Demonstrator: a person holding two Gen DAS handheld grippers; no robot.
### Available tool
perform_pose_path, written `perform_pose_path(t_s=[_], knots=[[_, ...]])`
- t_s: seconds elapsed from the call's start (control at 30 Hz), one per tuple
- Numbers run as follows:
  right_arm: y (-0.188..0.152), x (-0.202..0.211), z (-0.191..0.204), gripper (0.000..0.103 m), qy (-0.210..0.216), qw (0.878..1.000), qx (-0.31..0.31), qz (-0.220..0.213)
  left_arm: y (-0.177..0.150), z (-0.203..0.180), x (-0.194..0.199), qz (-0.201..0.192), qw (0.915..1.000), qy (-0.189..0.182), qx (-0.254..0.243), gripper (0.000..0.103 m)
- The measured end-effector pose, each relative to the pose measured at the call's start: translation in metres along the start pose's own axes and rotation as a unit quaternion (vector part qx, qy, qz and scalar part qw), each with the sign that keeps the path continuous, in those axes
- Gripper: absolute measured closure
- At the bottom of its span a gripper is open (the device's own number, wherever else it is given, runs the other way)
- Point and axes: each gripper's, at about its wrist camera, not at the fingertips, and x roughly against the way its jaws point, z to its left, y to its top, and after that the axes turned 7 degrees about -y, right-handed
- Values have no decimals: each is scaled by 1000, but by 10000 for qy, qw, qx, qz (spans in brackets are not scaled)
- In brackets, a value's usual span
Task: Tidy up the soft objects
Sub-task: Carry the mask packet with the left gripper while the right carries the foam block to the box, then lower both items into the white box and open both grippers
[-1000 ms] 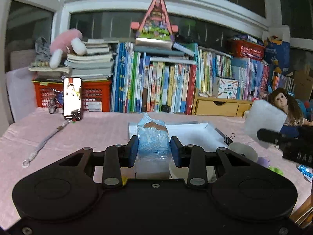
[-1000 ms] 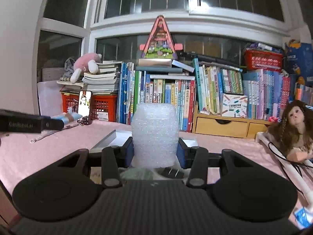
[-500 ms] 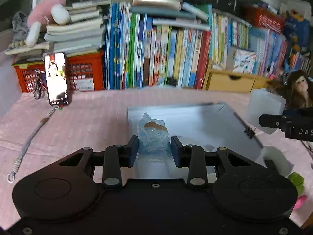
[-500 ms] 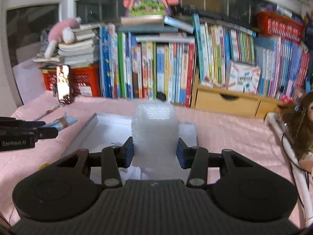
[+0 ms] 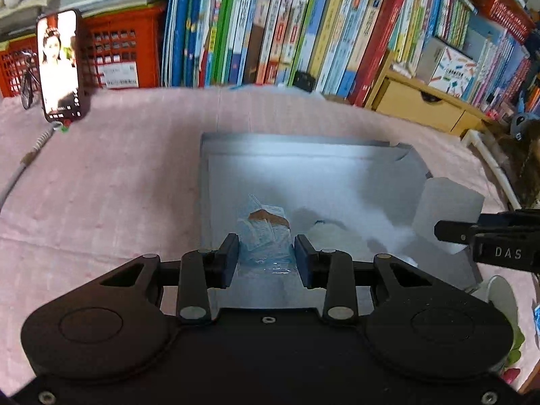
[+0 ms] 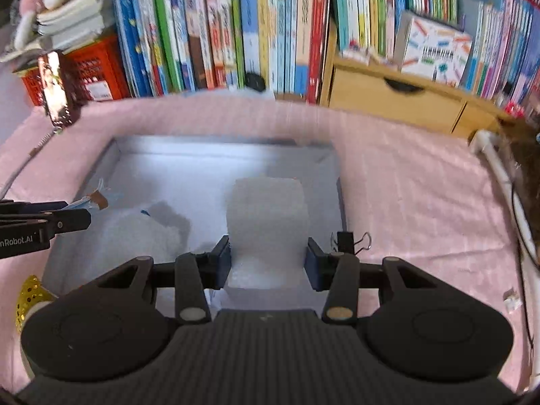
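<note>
Over white tray (image 5: pixel 388 155): left gripper (image 5: pixel 266 258) clamps blue plastic packet (image 5: pixel 265 236) above tray's left part; white fluffy item (image 5: pixel 334 236) lies inside, beside packet; right gripper (image 6: pixel 268 258) clamps white foam block (image 6: pixel 268 226) above tray's right part.

The open box (image 6: pixel 162 168) lies on the tabletop (image 6: pixel 405 182) under both tools. The foam block (image 6: pixel 268 216) sits between the right tool (image 6: pixel 268 260) fingers, the plastic packet (image 5: pixel 265 239) between the left tool (image 5: pixel 266 258) fingers. Books (image 6: pixel 256 27) stand behind the box, a binder clip (image 6: pixel 351 241) just right.
</note>
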Motion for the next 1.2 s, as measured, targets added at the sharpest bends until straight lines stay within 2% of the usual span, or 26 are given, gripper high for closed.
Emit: perform_pose_path(t_s=[0.13,0.33,0.73,1.0,1.1,1.2], knots=[[2,-11,3,54,-53,9998,60,183,-4,2,-13,250,9997,2,33,69],[4,-22,9,54,-64,9991,198,380,-7,1,-17,350,9994,-46,5,69],[-1,-25,13,55,356,9964,368,671,-21,-1,-6,699,9968,-366,-91,68],[-3,-27,16,55,459,9944,472,822,-20,-4,-4,701,9969,-313,-145,62],[-3,-26,16,54,466,9946,460,805,-19,-4,-3,655,9973,-281,-153,55],[-4,-25,16,47,456,9949,447,777,-19,-6,0,575,9978,-235,-248,45]])
